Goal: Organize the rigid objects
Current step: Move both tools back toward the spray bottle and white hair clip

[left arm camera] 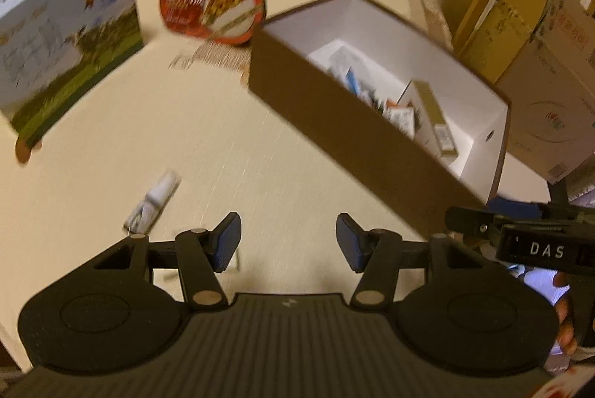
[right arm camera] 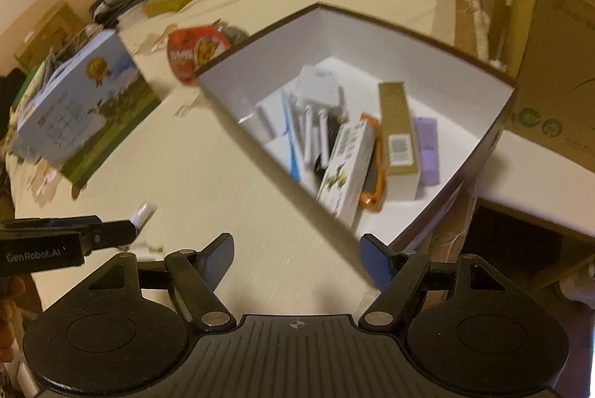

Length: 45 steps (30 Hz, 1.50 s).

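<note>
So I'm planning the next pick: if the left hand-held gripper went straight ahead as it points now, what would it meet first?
Probably bare table first. The left hand-held gripper is open; the small white tube lies left of that line, the brown box right. Depth is unclear.

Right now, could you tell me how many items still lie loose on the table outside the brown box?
3: the blue-green carton at far left, the red tin beside the brown box, and the small white tube near the left gripper.

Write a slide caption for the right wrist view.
Open right gripper faces a brown box of packed items.
</note>
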Each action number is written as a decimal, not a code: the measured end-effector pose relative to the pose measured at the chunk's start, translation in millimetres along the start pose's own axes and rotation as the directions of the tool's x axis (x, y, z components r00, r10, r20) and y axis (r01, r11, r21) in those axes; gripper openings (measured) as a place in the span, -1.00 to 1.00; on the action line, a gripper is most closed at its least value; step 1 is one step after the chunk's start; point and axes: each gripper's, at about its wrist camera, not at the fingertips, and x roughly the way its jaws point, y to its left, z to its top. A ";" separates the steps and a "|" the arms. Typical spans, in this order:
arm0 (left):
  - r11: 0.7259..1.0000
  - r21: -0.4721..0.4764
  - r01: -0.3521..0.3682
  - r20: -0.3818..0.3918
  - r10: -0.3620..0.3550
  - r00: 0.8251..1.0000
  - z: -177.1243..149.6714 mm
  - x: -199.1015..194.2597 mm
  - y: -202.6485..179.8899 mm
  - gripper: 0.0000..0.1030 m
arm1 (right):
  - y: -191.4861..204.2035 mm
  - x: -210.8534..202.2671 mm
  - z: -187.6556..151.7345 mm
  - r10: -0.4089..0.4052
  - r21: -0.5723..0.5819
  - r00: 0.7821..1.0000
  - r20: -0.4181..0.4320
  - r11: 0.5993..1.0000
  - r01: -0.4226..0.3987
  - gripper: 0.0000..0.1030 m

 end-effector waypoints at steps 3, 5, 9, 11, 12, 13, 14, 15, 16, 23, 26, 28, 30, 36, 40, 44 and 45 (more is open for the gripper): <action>1.000 -0.016 -0.020 -0.040 0.019 0.999 -14.6 5.9 5.6 0.01 | 6.8 7.3 -7.9 0.004 -0.022 0.999 -0.035 1.000 -0.005 0.39; 0.999 -0.025 -0.040 -0.067 0.038 0.997 -24.5 9.7 10.4 0.01 | 10.9 13.1 -12.9 0.010 -0.033 0.998 -0.060 0.999 -0.012 0.39; 0.996 -0.046 -0.071 -0.107 0.066 0.992 -38.2 16.0 21.0 0.01 | 17.8 24.5 -21.5 0.010 -0.057 0.995 -0.097 0.998 -0.015 0.39; 0.995 -0.055 -0.086 -0.126 0.079 0.989 -43.2 18.7 26.2 0.01 | 20.8 29.0 -25.0 0.016 -0.064 0.993 -0.114 0.998 -0.023 0.39; 0.994 -0.057 -0.094 -0.132 0.085 0.988 -44.9 19.4 28.2 0.01 | 22.4 30.8 -26.8 0.019 -0.067 0.993 -0.120 0.997 -0.027 0.39; 0.993 -0.061 -0.100 -0.137 0.091 0.986 -46.9 19.9 30.4 0.01 | 24.1 32.4 -28.3 0.020 -0.072 0.992 -0.125 0.997 -0.029 0.39; 0.992 -0.067 -0.105 -0.145 0.094 0.985 -48.9 20.8 33.1 0.01 | 25.7 34.5 -29.7 0.019 -0.077 0.991 -0.131 0.997 -0.029 0.39; 0.991 -0.071 -0.109 -0.152 0.097 0.984 -50.0 22.1 35.6 0.01 | 27.2 36.7 -31.3 0.019 -0.082 0.990 -0.138 0.996 -0.031 0.39; 0.991 -0.075 -0.114 -0.160 0.101 0.982 -51.5 23.1 37.9 0.01 | 28.5 38.7 -32.7 0.022 -0.085 0.989 -0.144 0.996 -0.035 0.39; 0.985 -0.091 -0.145 -0.183 0.127 0.975 -61.7 24.8 47.9 0.01 | 43.8 53.5 -41.4 0.045 -0.130 0.982 -0.183 0.989 -0.070 0.39; 0.983 -0.098 -0.156 -0.191 0.135 0.972 -67.4 26.5 52.2 0.01 | 51.2 60.0 -43.9 0.060 -0.143 0.979 -0.195 0.986 -0.089 0.38; 0.982 -0.101 -0.162 -0.198 0.139 0.970 -71.3 28.7 54.9 0.01 | 56.2 65.2 -45.5 0.074 -0.154 0.976 -0.206 0.982 -0.107 0.39; 0.980 -0.103 -0.170 -0.201 0.147 0.968 -75.2 30.8 57.9 0.01 | 62.4 71.0 -47.3 0.086 -0.176 0.973 -0.216 0.976 -0.126 0.39; 0.974 -0.106 -0.201 -0.208 0.176 0.962 -83.6 35.7 70.6 0.01 | 81.5 88.1 -50.5 0.125 -0.267 0.965 -0.232 0.945 -0.187 0.38; 0.968 -0.119 -0.220 -0.206 0.192 0.960 -87.7 38.2 83.4 0.01 | 95.1 100.6 -49.0 0.164 -0.321 0.958 -0.235 0.917 -0.236 0.38; 0.963 -0.124 -0.240 -0.199 0.213 0.957 -89.9 40.4 96.0 0.01 | 114.2 113.5 -48.5 0.202 -0.404 0.950 -0.239 0.869 -0.286 0.38; 0.961 -0.129 -0.243 -0.198 0.215 0.956 -90.4 41.2 99.4 0.01 | 119.0 116.5 -48.6 0.208 -0.424 0.948 -0.241 0.856 -0.296 0.38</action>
